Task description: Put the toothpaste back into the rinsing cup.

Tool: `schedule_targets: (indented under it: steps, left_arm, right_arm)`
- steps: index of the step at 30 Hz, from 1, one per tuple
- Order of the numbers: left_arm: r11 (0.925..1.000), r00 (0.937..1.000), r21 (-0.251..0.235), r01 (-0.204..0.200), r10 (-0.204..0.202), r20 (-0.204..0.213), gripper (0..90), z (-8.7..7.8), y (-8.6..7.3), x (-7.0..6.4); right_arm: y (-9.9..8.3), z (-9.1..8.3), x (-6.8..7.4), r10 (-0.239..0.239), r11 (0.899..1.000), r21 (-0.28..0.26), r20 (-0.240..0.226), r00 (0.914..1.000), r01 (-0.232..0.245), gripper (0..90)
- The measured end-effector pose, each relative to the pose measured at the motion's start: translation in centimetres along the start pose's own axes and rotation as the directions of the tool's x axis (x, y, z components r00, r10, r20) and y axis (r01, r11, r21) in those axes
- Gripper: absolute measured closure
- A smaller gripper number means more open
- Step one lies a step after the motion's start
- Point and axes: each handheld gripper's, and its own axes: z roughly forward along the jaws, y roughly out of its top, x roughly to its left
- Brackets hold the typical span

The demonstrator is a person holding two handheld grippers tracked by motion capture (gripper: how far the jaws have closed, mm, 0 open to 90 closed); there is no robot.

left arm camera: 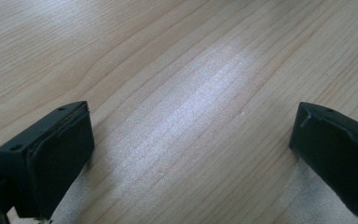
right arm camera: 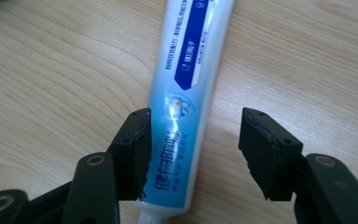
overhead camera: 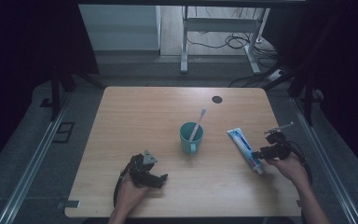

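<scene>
A white and blue toothpaste tube [overhead camera: 245, 148] lies flat on the wooden table [overhead camera: 149, 112], right of a teal mug [overhead camera: 190, 138] that holds a toothbrush [overhead camera: 197, 123]. My right gripper [overhead camera: 260, 154] stands open at the tube's near end. In the right gripper view the tube [right arm camera: 186, 93] lies between the jaws, the left jaw touching its edge and the right jaw a gap away; my right gripper [right arm camera: 193, 154] has not closed on it. My left gripper [overhead camera: 161, 179] rests low on the table at front left, open, with bare wood between its jaws [left arm camera: 191, 154].
A small dark round spot [overhead camera: 217, 99] marks the table's far side. Beyond the table stand a white desk frame [overhead camera: 219, 32] and loose cables on the floor [overhead camera: 242, 42]. Metal rails [overhead camera: 32, 158] run along both sides.
</scene>
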Motion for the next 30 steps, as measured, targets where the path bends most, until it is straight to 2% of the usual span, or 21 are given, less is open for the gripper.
schedule_targets:
  steps: [5, 8, 13, 27, 30]
  left_arm:
    - [1.0, 1.0, 0.0, 0.0, 0.0, 0.0, 0.0, 0.0, 0.0, 0.0]
    - [1.0, 1.0, 0.0, 0.0, 0.0, 0.0, 0.0, 0.0, 0.0, 0.0]
    - [1.0, 1.0, -0.001, 0.001, -0.001, 0.0, 0.0, 0.0, 0.0, 0.0]
    - [1.0, 1.0, 0.0, 0.0, 0.0, 0.0, 0.0, 0.0, 0.0, 0.0]
    - [1.0, 1.0, 0.0, 0.0, 0.0, 0.0, 0.0, 0.0, 0.0, 0.0]
  right_arm:
    - [1.1, 0.7, 0.2, -0.012, 0.997, 0.07, -0.003, 0.9999, 0.012, 40.4]
    - [1.4, 0.9, 0.3, -0.015, 0.996, 0.09, -0.001, 0.9999, 0.015, 39.9]
    - [2.4, 1.7, 0.6, -0.019, 0.987, 0.16, 0.009, 0.9998, 0.017, 38.1]
    - [4.7, 3.2, 1.0, -0.007, 0.968, 0.252, 0.036, 0.9993, -0.002, 35.5]
    - [5.2, 3.6, 1.1, -0.018, 0.959, 0.282, 0.052, 0.9985, 0.003, 35.6]
